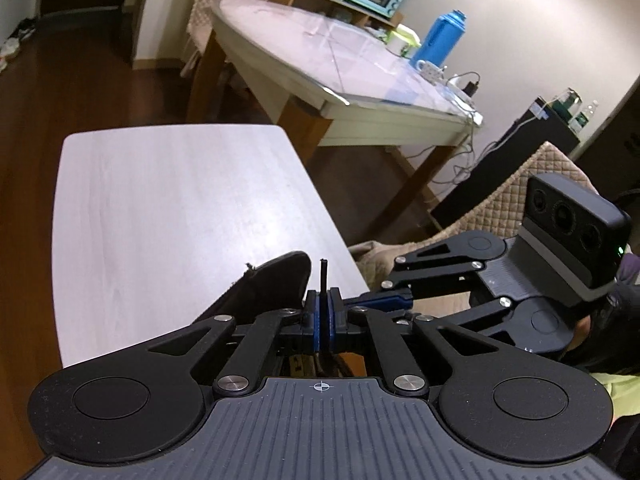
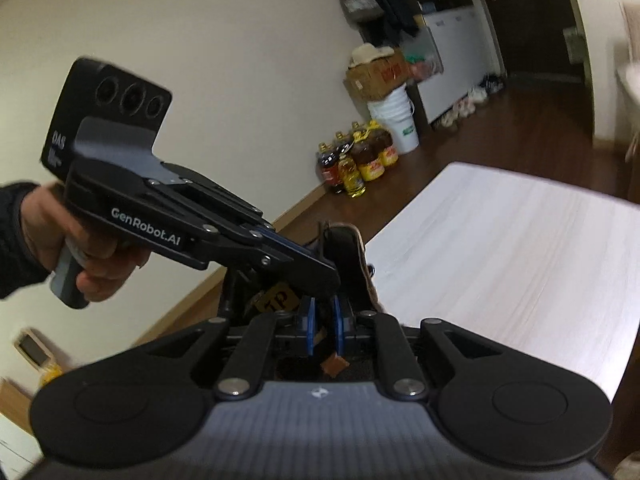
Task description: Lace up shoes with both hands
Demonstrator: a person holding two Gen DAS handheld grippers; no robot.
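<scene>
A black shoe point(image 1: 276, 280) lies at the near edge of the white table point(image 1: 180, 220). My left gripper point(image 1: 323, 312) is shut on a black lace end point(image 1: 323, 274) that sticks up between its blue pads. From the right, my right gripper point(image 1: 394, 300) reaches in close beside it. In the right wrist view the shoe point(image 2: 354, 252) stands just past my right gripper point(image 2: 324, 320), whose blue pads stand apart with no lace visibly pressed between them. A hand point(image 2: 92, 248) holds the left gripper point(image 2: 328, 276), which crosses from the left over the shoe. A yellow tag point(image 2: 280, 300) hangs beneath it.
A larger table point(image 1: 400, 120) behind holds a blue flask point(image 1: 440, 38) and cables. A quilted chair point(image 1: 520, 184) stands at the right. Oil bottles point(image 2: 360, 160), a white bucket point(image 2: 396, 116) and a cardboard box point(image 2: 376, 76) sit on the wooden floor by the wall.
</scene>
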